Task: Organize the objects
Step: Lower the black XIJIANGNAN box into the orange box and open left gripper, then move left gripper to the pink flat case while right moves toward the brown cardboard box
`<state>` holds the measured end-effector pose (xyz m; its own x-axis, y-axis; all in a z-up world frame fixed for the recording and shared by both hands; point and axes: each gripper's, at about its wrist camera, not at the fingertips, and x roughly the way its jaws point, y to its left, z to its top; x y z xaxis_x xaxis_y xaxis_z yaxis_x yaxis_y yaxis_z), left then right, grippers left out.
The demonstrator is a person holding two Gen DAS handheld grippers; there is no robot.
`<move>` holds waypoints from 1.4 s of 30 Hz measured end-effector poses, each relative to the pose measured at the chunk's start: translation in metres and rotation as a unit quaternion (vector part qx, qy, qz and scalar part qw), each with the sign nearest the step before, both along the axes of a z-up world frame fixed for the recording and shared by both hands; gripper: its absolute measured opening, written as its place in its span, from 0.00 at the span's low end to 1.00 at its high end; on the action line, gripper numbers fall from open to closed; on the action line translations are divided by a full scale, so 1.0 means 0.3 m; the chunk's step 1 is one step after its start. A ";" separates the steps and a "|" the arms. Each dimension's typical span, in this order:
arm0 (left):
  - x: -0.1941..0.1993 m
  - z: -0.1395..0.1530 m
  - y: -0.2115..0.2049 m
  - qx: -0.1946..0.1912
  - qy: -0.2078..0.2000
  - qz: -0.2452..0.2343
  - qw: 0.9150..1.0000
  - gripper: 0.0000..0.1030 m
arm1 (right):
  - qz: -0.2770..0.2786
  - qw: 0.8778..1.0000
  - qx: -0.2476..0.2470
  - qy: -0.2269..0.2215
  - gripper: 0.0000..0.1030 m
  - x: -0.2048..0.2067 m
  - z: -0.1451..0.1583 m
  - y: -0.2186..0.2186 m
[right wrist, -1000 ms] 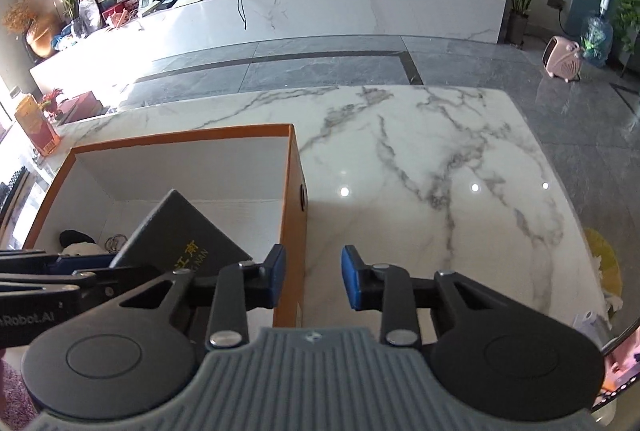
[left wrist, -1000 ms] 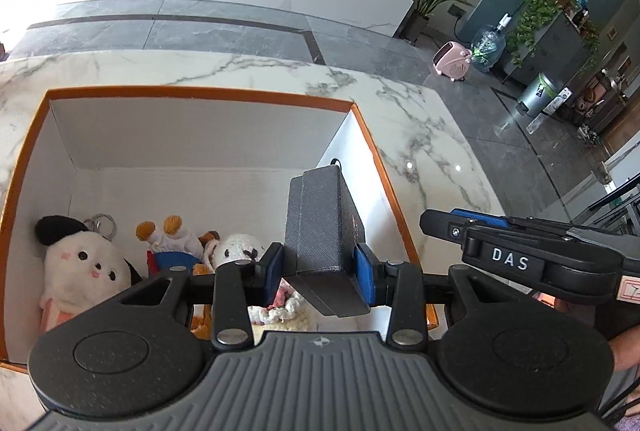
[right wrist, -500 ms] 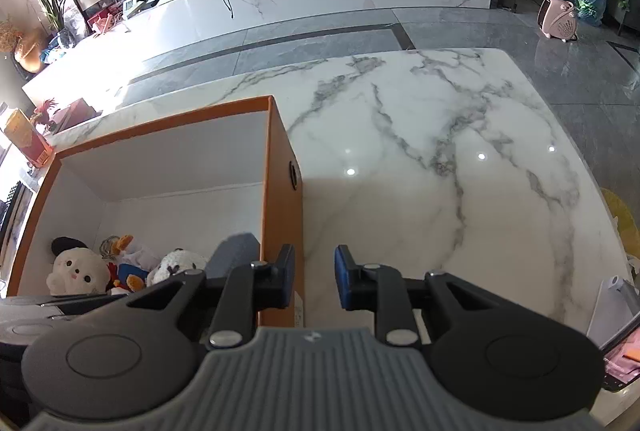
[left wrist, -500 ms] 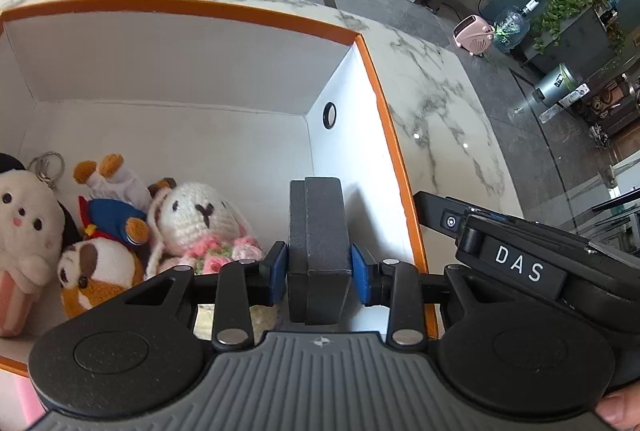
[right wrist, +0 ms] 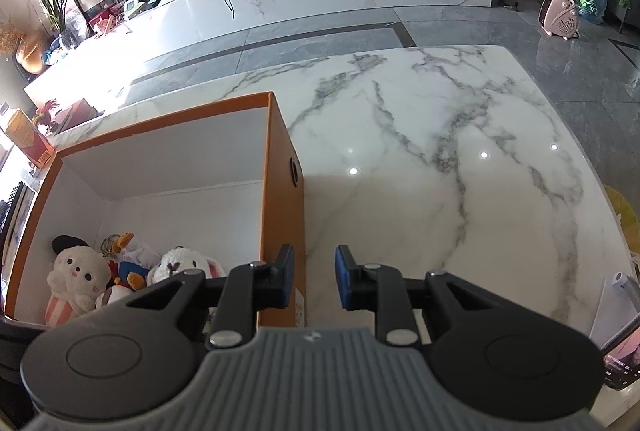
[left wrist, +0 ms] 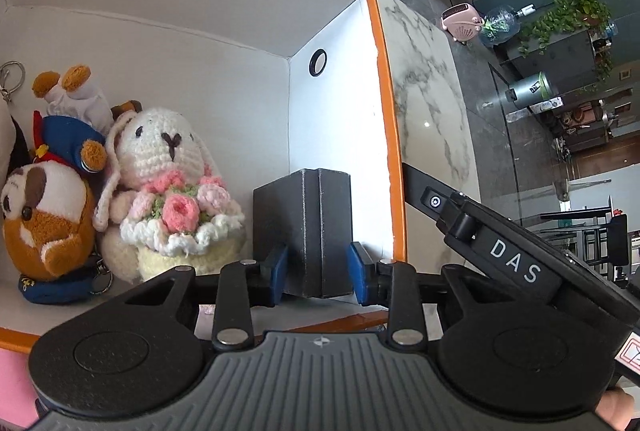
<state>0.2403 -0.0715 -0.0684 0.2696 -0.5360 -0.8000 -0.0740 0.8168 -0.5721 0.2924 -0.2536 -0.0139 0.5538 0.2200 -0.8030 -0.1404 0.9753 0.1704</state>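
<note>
**Inspector:** Start with the largest item. Any legible writing?

**Assistant:** The marble table (right wrist: 420, 159) carries an orange box (left wrist: 384, 79) with white inner walls, set toward its left edge. The only writing I can read is "DAS", white on the black body of the right gripper (right wrist: 314, 281) where it shows at the right of the left wrist view. A sticker on the box's outer wall is too small to read.

**Inspector:** What does each view give alone?

**Assistant:** The left wrist view looks into the box: the dark grey case (left wrist: 306, 227), textured, rectangular, seamed along its narrow face, stands upright in the near right corner, just beside the crocheted rabbit (left wrist: 168, 167) with its pink bouquet. The right wrist view alone shows the white bear plush (right wrist: 78, 279) whole; the case is hidden there.

**Inspector:** Jaws?

**Assistant:** The left gripper (left wrist: 318, 273) is closing, blue pads against the case's sides. The right gripper stands narrow with nothing between, straddling the box's right wall over the table.
</note>
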 end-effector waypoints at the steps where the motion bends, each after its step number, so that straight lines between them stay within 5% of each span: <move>1: 0.000 0.000 0.002 -0.001 0.000 0.000 1.000 0.36 | -0.001 1.000 0.000 0.001 0.24 0.000 0.000 -0.001; 12: -0.086 0.130 0.009 0.037 -0.076 -0.027 0.996 0.36 | 0.012 1.000 -0.002 -0.019 0.24 -0.056 0.057 0.016; 18: -0.190 0.245 -0.001 0.101 -0.151 -0.046 0.982 0.36 | 0.027 0.999 -0.010 -0.038 0.24 -0.127 0.101 0.049; 27: -0.368 0.355 0.081 0.136 -0.214 -0.061 0.965 0.36 | 0.053 0.995 -0.006 -0.079 0.31 -0.317 0.164 0.083; 34: -0.487 0.319 0.171 0.175 -0.208 -0.057 0.961 0.38 | 0.054 0.997 0.018 -0.044 0.38 -0.451 0.104 0.082; 42: -0.571 0.136 0.219 0.205 -0.116 -0.075 0.969 0.46 | 0.048 0.998 0.026 0.042 0.40 -0.538 -0.067 0.087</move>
<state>0.0691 -0.0058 -0.0277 0.4112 -0.2336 -0.8811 0.1559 0.9704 -0.1846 0.1310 -0.2274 -0.0340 0.4597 0.3118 -0.8315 -0.2156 0.9475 0.2362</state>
